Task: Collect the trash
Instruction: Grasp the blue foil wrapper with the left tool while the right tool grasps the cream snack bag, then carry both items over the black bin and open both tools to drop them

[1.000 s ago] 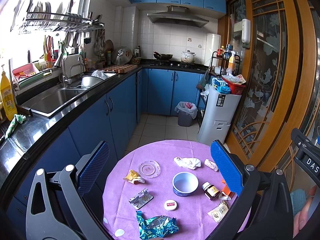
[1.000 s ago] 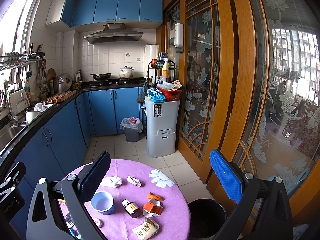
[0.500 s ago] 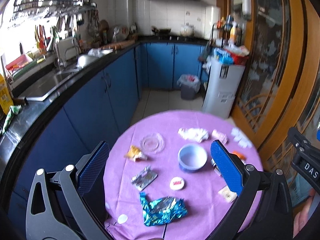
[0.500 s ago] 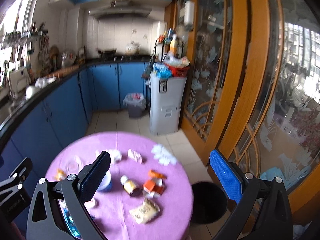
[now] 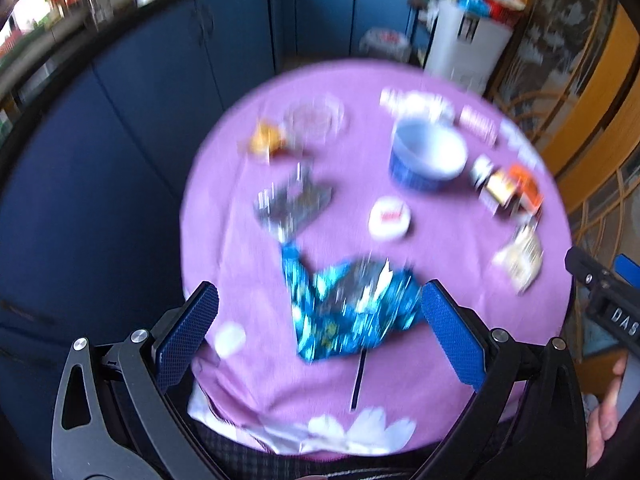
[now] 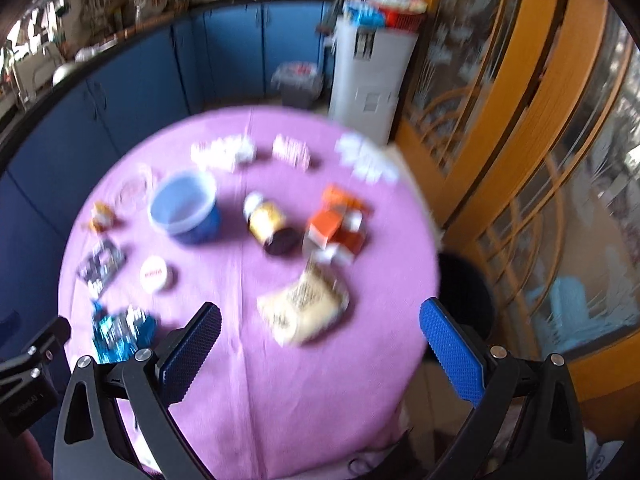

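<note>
Both claws hang spread above the round purple-clothed table [image 5: 248, 360]. Left claw [image 5: 320, 320] frames the crumpled blue foil wrapper [image 5: 344, 304] at the near edge; judged next: descend, pinch it.

Glossy crinkled foil wrapper [image 5: 352, 308] on matt purple cloth tablecloth [image 5: 440, 264].

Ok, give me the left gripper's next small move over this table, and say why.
Probably lower the left gripper straight down onto the crumpled blue foil wrapper. Both grippers are open and empty, and the wrapper lies loose on the purple tablecloth, already framed between the left fingers. The frame is motion-blurred, so its height above the table is unclear.
</note>
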The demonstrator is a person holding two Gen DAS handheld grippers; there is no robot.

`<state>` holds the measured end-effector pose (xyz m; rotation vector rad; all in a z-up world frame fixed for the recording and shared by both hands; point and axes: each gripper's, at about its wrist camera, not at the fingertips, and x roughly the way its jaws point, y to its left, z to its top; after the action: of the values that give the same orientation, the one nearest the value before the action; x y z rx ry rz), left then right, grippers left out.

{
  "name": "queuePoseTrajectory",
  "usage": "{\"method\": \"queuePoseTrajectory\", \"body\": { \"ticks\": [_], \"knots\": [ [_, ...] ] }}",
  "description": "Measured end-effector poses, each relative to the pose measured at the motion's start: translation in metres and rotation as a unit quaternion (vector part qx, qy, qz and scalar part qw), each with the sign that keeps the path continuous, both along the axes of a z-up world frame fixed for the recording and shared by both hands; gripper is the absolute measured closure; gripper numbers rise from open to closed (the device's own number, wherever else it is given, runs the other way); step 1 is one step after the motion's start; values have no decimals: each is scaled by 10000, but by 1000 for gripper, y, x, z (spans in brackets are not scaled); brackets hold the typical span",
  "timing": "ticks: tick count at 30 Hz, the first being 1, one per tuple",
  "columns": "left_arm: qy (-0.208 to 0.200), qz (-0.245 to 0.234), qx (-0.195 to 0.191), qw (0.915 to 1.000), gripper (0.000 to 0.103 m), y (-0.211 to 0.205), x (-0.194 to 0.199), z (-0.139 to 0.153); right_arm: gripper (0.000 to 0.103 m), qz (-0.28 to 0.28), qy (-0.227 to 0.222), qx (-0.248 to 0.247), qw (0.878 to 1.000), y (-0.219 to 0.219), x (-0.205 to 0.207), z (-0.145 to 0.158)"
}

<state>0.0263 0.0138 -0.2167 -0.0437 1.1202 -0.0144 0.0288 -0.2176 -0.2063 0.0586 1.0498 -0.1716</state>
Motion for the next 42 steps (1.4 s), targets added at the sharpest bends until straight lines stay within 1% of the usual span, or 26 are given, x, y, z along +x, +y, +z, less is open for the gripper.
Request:
{"method": "queuePoseTrajectory", "body": {
  "ticks": [3,5,8,10,13,18,20,23,24,25,26,27,28,29,30,31,32,35,38,42],
  "knots": [
    [613,-54,-373,9974,3,5,4,-30,6,3,277,82,9996,0,2,-20],
    [797,-116,-432,9958,3,0,6,-40,6,29,431,95,9990,0,6,-31],
    [865,-258,-346,9953,3,-11,12,-43,6,45,579,115,9982,-3,14,-40],
    [908,-330,-375,9946,3,-17,17,-45,6,33,665,134,9977,-6,20,-45],
    [1092,-417,-345,9925,3,-24,25,-54,6,18,777,138,9969,-10,29,-53],
    [1555,-293,-490,9862,3,-21,38,-77,6,124,1021,112,9946,-10,44,-69],
    [1533,-253,-476,9867,4,-20,38,-77,6,143,1109,135,9936,-10,47,-76],
    [1561,-218,-500,9862,7,-19,40,-78,7,122,1101,195,9936,-12,50,-80],
    [1548,-195,-450,9867,8,-19,40,-78,11,129,1096,249,9936,-13,50,-81],
    [1532,-179,-385,9873,11,-19,43,-79,28,149,1114,316,9932,-13,51,-82],
    [1480,-162,-278,9885,18,-19,43,-77,36,176,1171,325,9924,-13,51,-84],
    [1423,-168,-148,9896,24,-22,43,-75,38,203,1090,289,9934,-12,50,-83],
    [1367,-205,-101,9903,38,-23,43,-73,49,244,1025,291,9940,-11,49,-81],
    [1316,-238,-117,9909,42,-28,47,-69,52,290,993,305,9942,-10,48,-80],
    [1254,-241,-146,9917,44,-32,49,-66,61,359,956,364,9941,-9,46,-80],
    [1200,-222,-174,9924,52,-32,49,-64,75,397,943,384,9940,-8,46,-79],
    [1133,-220,-189,9931,62,-32,48,-61,84,429,933,323,9942,-6,44,-78],
    [1042,-205,-241,9940,65,-31,46,-58,88,523,803,275,9950,-2,40,-72],
    [931,-181,-249,9952,67,-30,45,-53,88,544,590,214,9965,0,36,-61],
    [606,-249,-165,9977,67,-36,33,-27,88,574,299,198,9977,-3,30,-44]
  ]
}}
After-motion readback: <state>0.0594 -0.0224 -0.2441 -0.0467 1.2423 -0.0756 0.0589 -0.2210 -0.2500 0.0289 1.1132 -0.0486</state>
